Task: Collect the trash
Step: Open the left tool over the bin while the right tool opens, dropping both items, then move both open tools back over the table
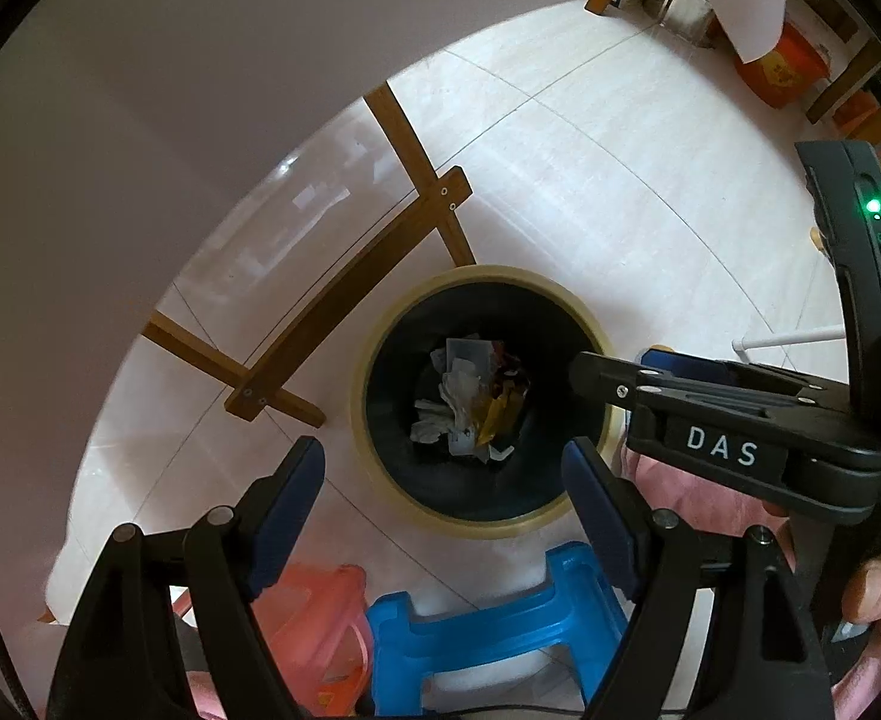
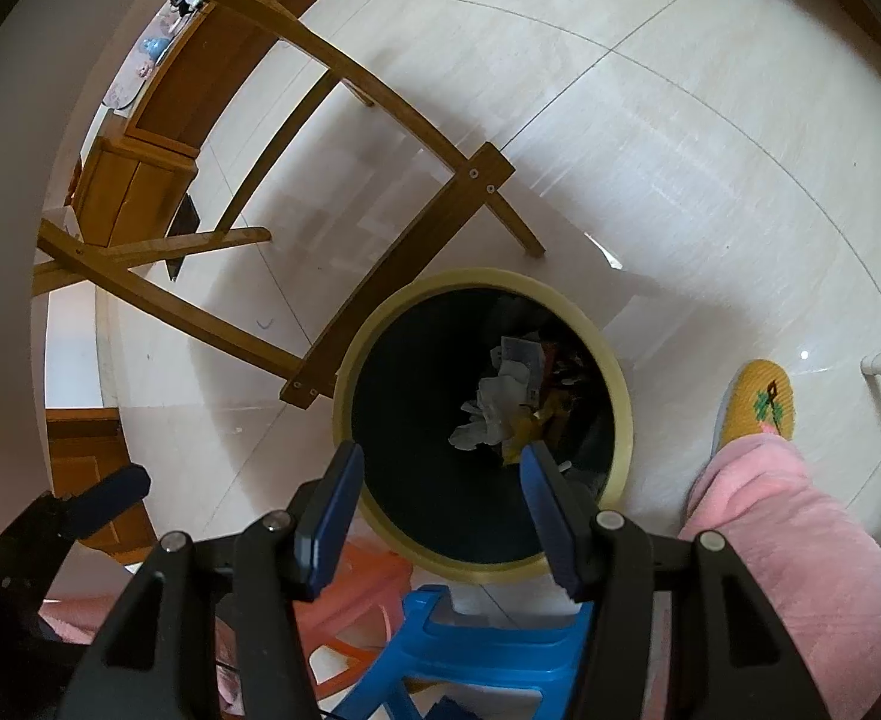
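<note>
A round bin with a cream rim (image 1: pixel 361 396) (image 2: pixel 621 396) and a black liner stands on the tiled floor. Crumpled white paper and yellow wrappers (image 1: pixel 470 399) (image 2: pixel 500 414) lie at its bottom. My left gripper (image 1: pixel 440 456) points straight down over the bin's near edge, open, with nothing between its blue pads. My right gripper (image 2: pixel 440 459) hangs over the bin's near rim, also open and empty. In the left wrist view the right gripper (image 1: pixel 617 363) reaches in from the right over the rim. One left finger (image 2: pixel 110 492) shows at the lower left of the right wrist view.
A wooden table frame (image 1: pixel 344 300) (image 2: pixel 416 228) stands beside the bin under a white tabletop (image 1: pixel 140 120). A blue stool (image 1: pixel 488 630) and a pink stool (image 1: pixel 320 612) sit just below the grippers. A person's pink trouser leg (image 2: pixel 800 540) and yellow slipper (image 2: pixel 758 402) are right of the bin.
</note>
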